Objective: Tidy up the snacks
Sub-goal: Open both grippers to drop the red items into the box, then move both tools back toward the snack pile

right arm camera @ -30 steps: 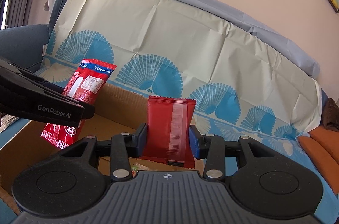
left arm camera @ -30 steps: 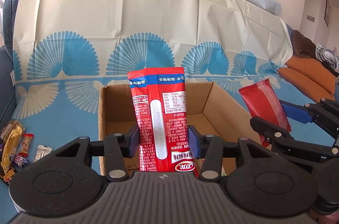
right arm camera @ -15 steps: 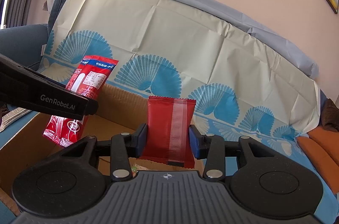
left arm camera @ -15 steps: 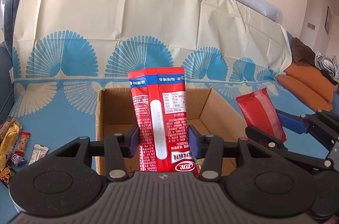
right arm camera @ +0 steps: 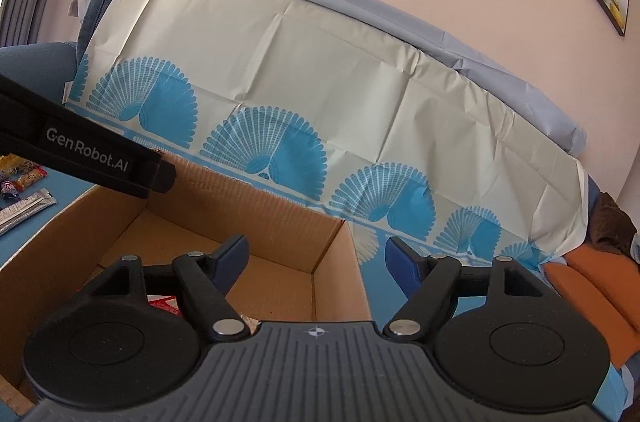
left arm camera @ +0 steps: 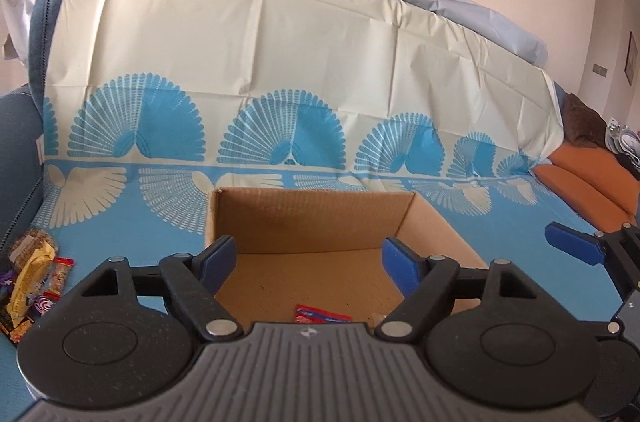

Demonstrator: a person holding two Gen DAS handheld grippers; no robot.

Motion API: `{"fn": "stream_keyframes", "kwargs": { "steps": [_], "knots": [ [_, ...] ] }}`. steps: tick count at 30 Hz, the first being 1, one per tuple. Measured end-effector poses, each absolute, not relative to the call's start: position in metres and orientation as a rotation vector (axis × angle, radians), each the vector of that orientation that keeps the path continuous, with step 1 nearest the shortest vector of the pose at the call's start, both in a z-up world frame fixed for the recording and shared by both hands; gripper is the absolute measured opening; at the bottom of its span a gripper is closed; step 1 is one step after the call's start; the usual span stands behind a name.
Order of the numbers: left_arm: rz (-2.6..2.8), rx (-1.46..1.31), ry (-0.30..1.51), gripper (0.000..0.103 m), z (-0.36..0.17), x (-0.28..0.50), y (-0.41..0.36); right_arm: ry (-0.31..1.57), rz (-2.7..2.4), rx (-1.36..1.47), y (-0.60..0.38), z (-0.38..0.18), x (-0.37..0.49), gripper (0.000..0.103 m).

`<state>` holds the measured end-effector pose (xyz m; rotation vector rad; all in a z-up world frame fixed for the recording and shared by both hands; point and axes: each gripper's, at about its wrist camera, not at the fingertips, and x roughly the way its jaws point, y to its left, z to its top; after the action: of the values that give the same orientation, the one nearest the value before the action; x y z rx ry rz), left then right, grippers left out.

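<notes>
An open cardboard box point(left arm camera: 312, 210) stands on the blue patterned sofa cover. My left gripper point(left arm camera: 310, 256) is open and empty above the box's near side. A red snack packet point(left arm camera: 322, 316) lies on the box floor just below it. My right gripper point(right arm camera: 316, 260) is open and empty over the box's right wall point(right arm camera: 340, 262); a bit of red packet point(right arm camera: 164, 302) shows in the box under its left finger. The right gripper's blue fingertip point(left arm camera: 574, 248) shows at the right of the left wrist view. The left gripper's black body point(right arm camera: 88, 154) crosses the right wrist view.
Several loose snacks point(left arm camera: 32, 282) lie on the sofa seat left of the box, also seen in the right wrist view point(right arm camera: 24, 198). An orange cushion point(left arm camera: 588, 178) lies at the far right. The sofa back rises behind the box.
Both grippers have opened and let go of their red packets, which have dropped into the box. Both fingers now stand wide apart.
</notes>
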<state>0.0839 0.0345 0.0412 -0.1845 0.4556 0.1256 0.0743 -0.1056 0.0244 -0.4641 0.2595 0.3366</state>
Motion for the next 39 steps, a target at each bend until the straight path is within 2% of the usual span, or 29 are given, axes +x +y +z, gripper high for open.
{"fn": "stream_keyframes", "kwargs": {
  "steps": [8, 18, 20, 25, 29, 39],
  "knots": [
    [0.186, -0.192, 0.383, 0.086, 0.050, 0.069, 0.052, 0.243, 0.323, -0.430, -0.099, 0.027, 0.071, 0.075],
    [0.245, -0.399, 0.508, 0.085, 0.040, 0.045, 0.107, 0.248, 0.392, -0.349, -0.081, 0.033, 0.055, 0.064],
    [0.267, -0.417, 0.523, 0.084, 0.040, 0.039, 0.115, 0.252, 0.407, -0.337, -0.077, 0.033, 0.051, 0.061],
    [0.293, -0.417, 0.541, 0.066, 0.041, 0.023, 0.128, 0.270, 0.449, -0.290, -0.067, 0.034, 0.042, 0.048],
    [0.314, -0.390, 0.554, 0.061, 0.044, 0.006, 0.138, 0.315, 0.492, -0.222, -0.058, 0.033, 0.037, 0.036],
    [0.351, -0.346, 0.576, 0.060, 0.048, -0.024, 0.156, 0.356, 0.609, -0.184, -0.019, 0.025, 0.012, 0.034]
  ]
}}
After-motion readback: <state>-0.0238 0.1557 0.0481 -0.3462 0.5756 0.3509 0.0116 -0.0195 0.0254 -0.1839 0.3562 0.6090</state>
